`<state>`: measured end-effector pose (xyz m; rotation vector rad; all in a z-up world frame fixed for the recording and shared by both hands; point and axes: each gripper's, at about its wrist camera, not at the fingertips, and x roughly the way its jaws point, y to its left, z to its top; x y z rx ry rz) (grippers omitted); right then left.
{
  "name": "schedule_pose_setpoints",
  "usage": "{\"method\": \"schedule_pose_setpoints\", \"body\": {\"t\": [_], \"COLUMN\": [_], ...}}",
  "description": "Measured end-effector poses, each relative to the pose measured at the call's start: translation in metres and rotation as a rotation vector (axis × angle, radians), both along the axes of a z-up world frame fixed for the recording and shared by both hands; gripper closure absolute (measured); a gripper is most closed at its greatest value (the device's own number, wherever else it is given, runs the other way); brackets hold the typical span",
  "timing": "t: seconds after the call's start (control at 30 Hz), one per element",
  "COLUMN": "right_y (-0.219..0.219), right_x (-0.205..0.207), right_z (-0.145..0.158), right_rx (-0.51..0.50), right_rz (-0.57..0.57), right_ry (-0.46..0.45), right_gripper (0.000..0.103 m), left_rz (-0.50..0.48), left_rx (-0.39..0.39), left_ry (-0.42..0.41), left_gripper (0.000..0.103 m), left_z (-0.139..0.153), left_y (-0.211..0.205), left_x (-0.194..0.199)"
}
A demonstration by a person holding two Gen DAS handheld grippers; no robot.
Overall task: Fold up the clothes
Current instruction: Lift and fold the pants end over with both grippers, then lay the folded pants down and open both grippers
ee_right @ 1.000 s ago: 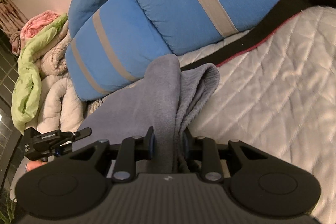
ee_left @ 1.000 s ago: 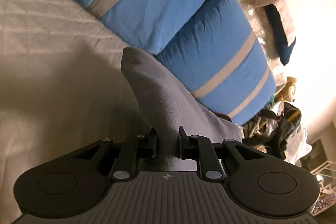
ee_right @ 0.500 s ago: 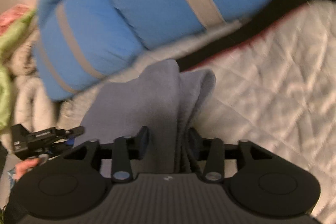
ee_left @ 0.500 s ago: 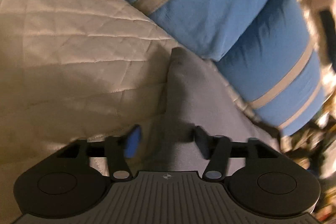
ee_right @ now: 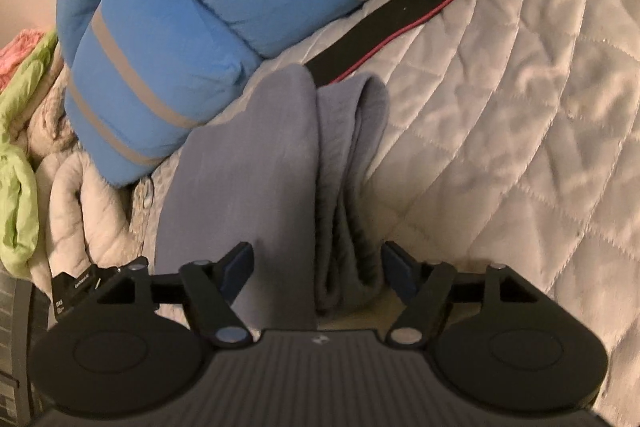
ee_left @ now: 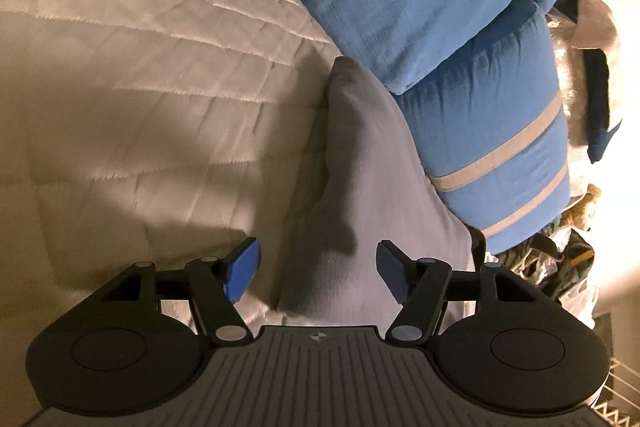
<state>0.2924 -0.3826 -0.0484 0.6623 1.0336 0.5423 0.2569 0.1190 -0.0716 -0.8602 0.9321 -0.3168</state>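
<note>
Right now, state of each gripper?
Left gripper: open, holding nothing, above the grey folded fleece garment.
Right gripper: open, holding nothing.

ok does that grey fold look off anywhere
Slightly. In the right wrist view the folded grey fleece garment has a bunched, rolled edge along its right side instead of lying flat on the quilted beige bedspread. Both tongs are open, so nothing is holding it.
</note>
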Motion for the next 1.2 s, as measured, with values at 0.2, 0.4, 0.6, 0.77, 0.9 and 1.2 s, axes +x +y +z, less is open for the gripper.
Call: {"method": "schedule_pose_setpoints", "body": {"t": [0.2, 0.4, 0.6, 0.77, 0.9, 1.2], "right_y": [0.004, -0.005, -0.008, 0.000, 0.003, 0.029], "right_x": [-0.002, -0.003, -0.008, -0.023, -0.045, -0.102], "right_z": [-0.004, -0.002, -0.007, 0.006, 0.019, 0.038], "right_rx": [0.069, 0.157, 0.152, -0.002, -0.048, -0.227], "right_rz": [-0.017, -0.056, -0.098, -0.128, -0.107, -0.109], "right_ry": [0.062, 0.111, 0.140, 0.055, -0.051, -0.281], "right_gripper": [0.071, 0.074, 0.074, 0.027, 0.018, 0.000], "left_rz": [0.017, 0.003, 0.009, 0.055, 0.101, 0.109], "left_rx": [-0.023, -0.116, -0.048, 0.048, 0.135, 0.368], "left_ry": [0.060, 0.082, 0.113, 0.073, -0.013, -0.163], "left_gripper": [0.089, 0.092, 0.089, 0.056, 0.035, 0.013], "left_z": [-0.005, 0.011, 0.005, 0.008, 0.021, 0.048], "left_y": [-0.010, -0.008, -0.016, -0.017, -0.026, -0.063], "left_x": [-0.004, -0.010, -0.014, -0.026, -0.049, -0.098]}}
